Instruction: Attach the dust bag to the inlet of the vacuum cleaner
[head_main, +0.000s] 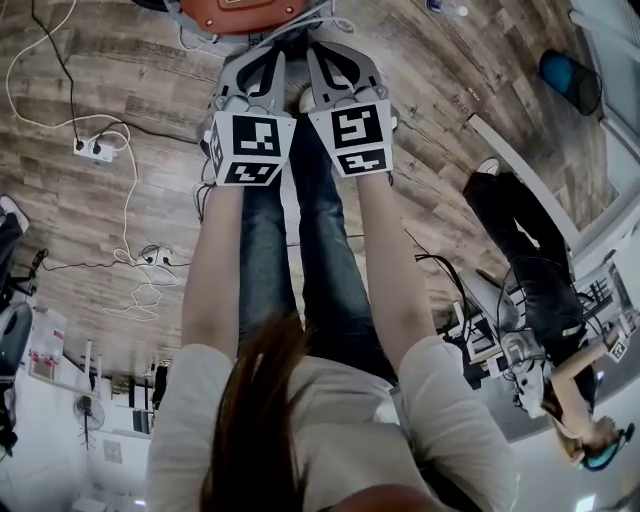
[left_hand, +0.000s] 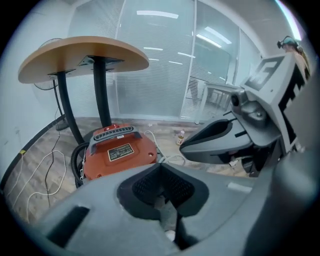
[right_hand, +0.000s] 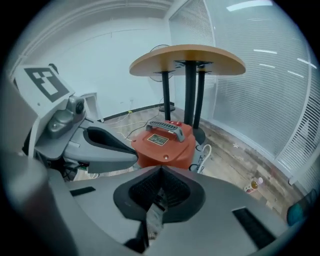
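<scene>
The orange vacuum cleaner sits on the wooden floor at the top edge of the head view, just beyond both grippers. Its grey handle and label show in the left gripper view and the right gripper view. My left gripper and right gripper are held side by side above my legs, both pointing at the vacuum. Each is shut with nothing between its jaws. No dust bag shows in any view.
A round wooden table on black legs stands behind the vacuum. A black hose and a white cable lie beside the vacuum. A small bottle stands on the floor. A power strip lies left, and another person stands right.
</scene>
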